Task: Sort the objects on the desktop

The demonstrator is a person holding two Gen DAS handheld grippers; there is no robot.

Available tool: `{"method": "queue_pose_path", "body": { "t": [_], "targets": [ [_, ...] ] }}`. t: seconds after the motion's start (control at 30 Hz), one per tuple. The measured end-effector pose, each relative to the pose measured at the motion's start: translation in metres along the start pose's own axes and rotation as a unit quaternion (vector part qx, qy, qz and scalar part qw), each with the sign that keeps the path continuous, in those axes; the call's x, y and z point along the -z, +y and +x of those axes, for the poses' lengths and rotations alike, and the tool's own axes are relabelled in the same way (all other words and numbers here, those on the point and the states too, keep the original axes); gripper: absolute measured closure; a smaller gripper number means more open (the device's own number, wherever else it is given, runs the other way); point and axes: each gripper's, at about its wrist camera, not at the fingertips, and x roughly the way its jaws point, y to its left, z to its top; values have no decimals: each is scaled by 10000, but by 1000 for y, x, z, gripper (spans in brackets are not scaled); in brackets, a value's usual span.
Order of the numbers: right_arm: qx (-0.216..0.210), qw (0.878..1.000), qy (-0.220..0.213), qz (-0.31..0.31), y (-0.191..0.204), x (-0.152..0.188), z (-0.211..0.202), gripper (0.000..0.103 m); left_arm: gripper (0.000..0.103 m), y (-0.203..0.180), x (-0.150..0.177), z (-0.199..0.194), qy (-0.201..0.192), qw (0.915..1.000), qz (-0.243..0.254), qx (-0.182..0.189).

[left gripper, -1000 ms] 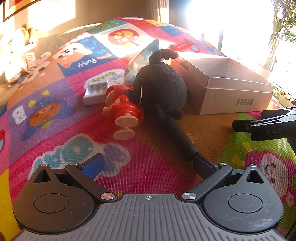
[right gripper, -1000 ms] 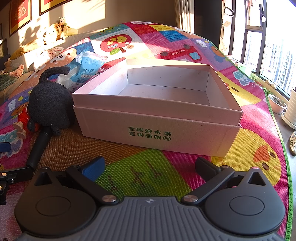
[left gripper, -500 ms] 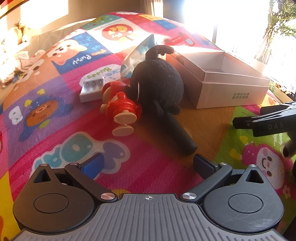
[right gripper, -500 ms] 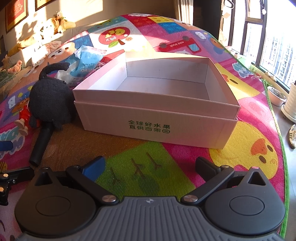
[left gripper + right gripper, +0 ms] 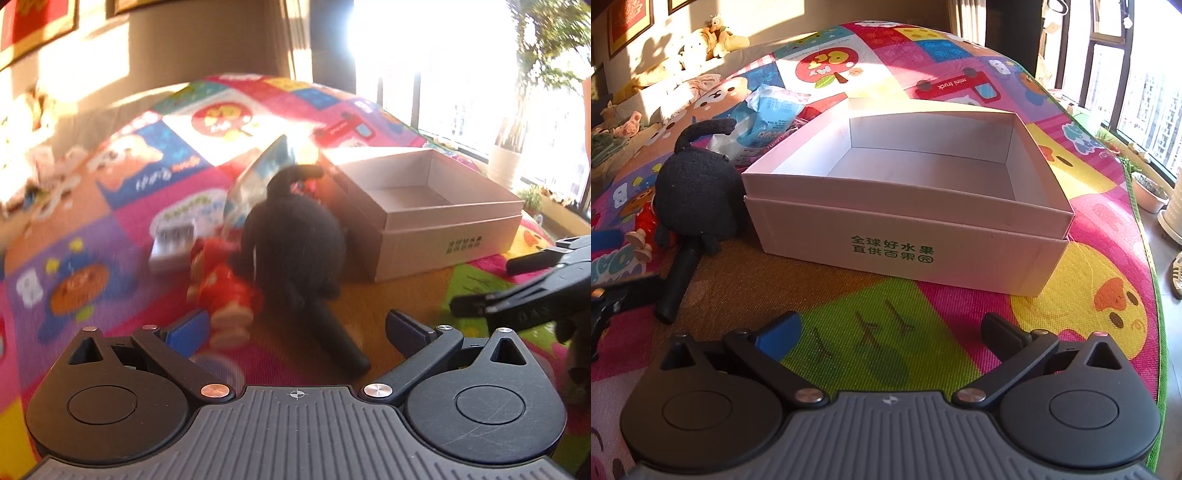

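A black plush toy point(image 5: 295, 236) sits left of an empty white cardboard box point(image 5: 443, 221). A red toy figure point(image 5: 221, 288), a black cylinder point(image 5: 336, 343), a white charger-like block point(image 5: 173, 247) and a blue-white packet point(image 5: 258, 173) lie around the plush. My left gripper point(image 5: 295, 332) is open and empty, just short of the red figure and the cylinder. My right gripper point(image 5: 890, 332) is open and empty, in front of the box point(image 5: 908, 206). The plush point(image 5: 698, 192) and the cylinder point(image 5: 677, 288) also show at the left of the right wrist view.
Everything lies on a colourful cartoon play mat point(image 5: 886, 317). Soft toys point(image 5: 701, 40) line the wall at the back left. Windows and plant pots point(image 5: 1150, 192) are along the right edge. The right gripper's side point(image 5: 524, 295) shows at the right of the left wrist view.
The left gripper has moved forward toward the red figure and cylinder and tilted upward, with motion blur. The right gripper has shifted slightly. Both remain open.
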Motion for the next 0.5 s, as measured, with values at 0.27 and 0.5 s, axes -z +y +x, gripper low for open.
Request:
{"method": "queue_pose_path", "body": {
  "t": [0.27, 0.5],
  "targets": [
    [182, 9973, -608, -376, 4, 3, -26, 0, 0, 0, -17, 27, -72, 9958, 443, -800],
    [642, 9843, -1644, 61, -24, -20, -43, 0, 0, 63, -21, 36, 179, 9856, -327, -1647]
  ]
}}
